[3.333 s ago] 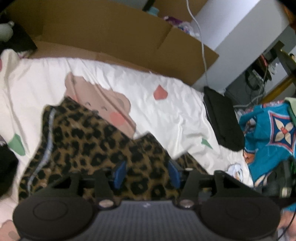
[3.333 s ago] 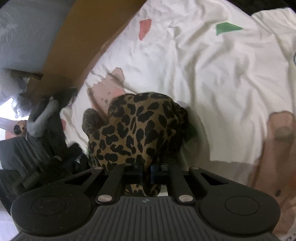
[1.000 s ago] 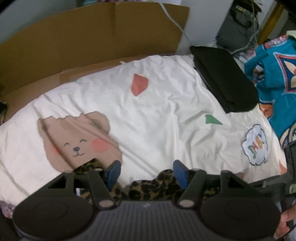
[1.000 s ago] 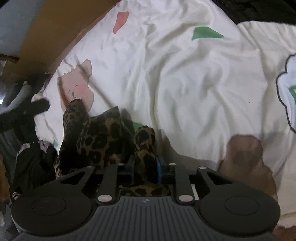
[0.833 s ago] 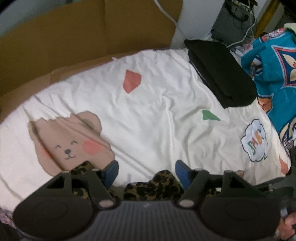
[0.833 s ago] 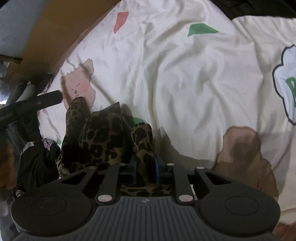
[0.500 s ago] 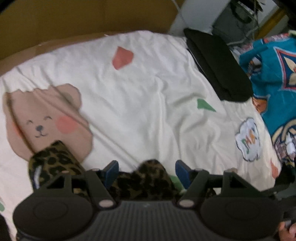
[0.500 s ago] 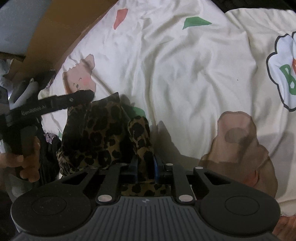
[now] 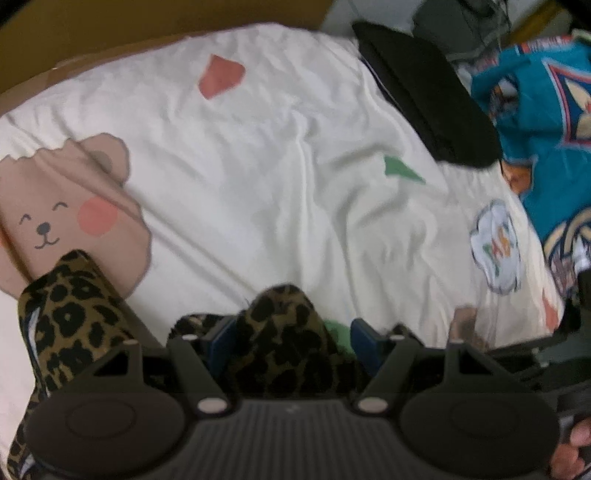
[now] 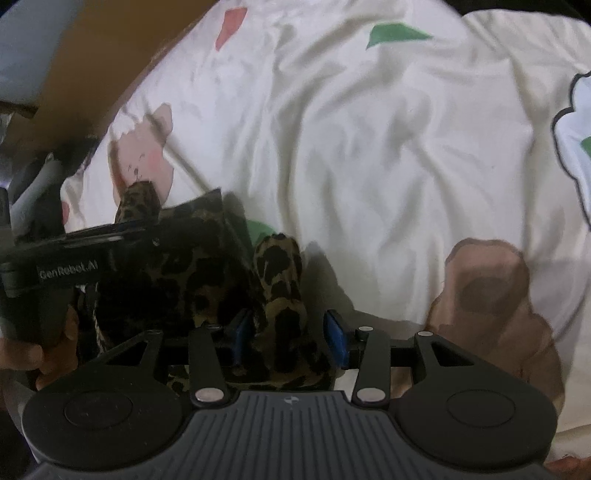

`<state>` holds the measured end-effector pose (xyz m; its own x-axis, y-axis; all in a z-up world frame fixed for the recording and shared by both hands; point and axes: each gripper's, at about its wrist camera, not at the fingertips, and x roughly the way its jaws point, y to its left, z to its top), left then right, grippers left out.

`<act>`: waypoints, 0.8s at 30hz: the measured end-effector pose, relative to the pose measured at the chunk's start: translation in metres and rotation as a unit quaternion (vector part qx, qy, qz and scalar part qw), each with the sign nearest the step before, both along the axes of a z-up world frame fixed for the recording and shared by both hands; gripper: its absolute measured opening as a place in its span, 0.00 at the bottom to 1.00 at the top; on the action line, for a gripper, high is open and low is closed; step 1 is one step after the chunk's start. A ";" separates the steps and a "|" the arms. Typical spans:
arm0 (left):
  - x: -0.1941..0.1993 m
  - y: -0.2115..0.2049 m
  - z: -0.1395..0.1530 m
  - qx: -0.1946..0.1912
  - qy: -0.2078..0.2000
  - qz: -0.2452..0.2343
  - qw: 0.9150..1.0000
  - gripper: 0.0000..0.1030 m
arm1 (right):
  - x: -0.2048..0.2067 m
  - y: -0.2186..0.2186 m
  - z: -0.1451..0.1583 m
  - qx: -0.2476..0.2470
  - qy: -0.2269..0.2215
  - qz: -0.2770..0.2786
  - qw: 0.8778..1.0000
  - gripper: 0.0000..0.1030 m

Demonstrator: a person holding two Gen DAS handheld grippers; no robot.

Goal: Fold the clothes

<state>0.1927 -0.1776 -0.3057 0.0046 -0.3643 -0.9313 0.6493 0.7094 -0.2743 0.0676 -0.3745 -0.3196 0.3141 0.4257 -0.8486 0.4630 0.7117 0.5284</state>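
A leopard-print garment [image 9: 284, 332] lies bunched on the white cartoon-print sheet [image 9: 277, 166] at the near edge. One raised hump of it sits between the blue pads of my left gripper [image 9: 291, 338], which stands open around it. Another fold of the garment [image 9: 70, 314] lies off to the left. In the right wrist view a narrow ridge of the leopard garment [image 10: 280, 280] stands between the blue pads of my right gripper [image 10: 288, 332], which is open and not pinching it. The left gripper's black body [image 10: 66, 269] reaches over the garment from the left.
A black folded garment [image 9: 424, 92] and a teal patterned cloth [image 9: 546, 129] lie at the far right of the bed. Brown cardboard [image 9: 110, 33] lines the far side. A hand [image 10: 37, 354] holds the left gripper's handle. The sheet [image 10: 369, 147] stretches wrinkled ahead.
My right gripper, shut on the leopard fabric half a second ago, has opened and let it go. The left gripper has moved down and forward over the garment, its jaws staying open.
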 end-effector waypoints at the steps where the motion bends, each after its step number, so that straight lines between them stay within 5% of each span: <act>1: -0.002 0.001 -0.001 0.003 -0.002 -0.005 1.000 0.70 | -0.001 0.003 -0.001 0.006 0.002 0.009 1.000 0.47; 3: -0.007 0.004 -0.001 0.007 -0.010 -0.015 1.000 0.64 | -0.002 0.008 -0.004 0.019 0.005 0.026 0.999 0.46; 8: -0.015 0.017 0.001 0.019 -0.012 -0.023 0.999 0.18 | -0.004 0.003 0.007 0.016 -0.011 0.030 0.999 0.21; 13: -0.012 0.047 0.021 -0.013 -0.006 0.011 1.000 0.11 | -0.007 -0.002 0.017 0.013 -0.028 0.033 0.999 0.10; 24: -0.008 0.097 0.070 -0.082 -0.031 0.093 0.992 0.08 | -0.003 -0.033 0.054 -0.013 -0.075 0.010 0.997 0.07</act>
<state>0.1842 -0.0804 -0.2352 0.1421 -0.4989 -0.8549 0.5301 0.7678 -0.3599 0.0650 -0.4072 -0.2655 0.4301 0.4117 -0.8034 0.3658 0.7342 0.5720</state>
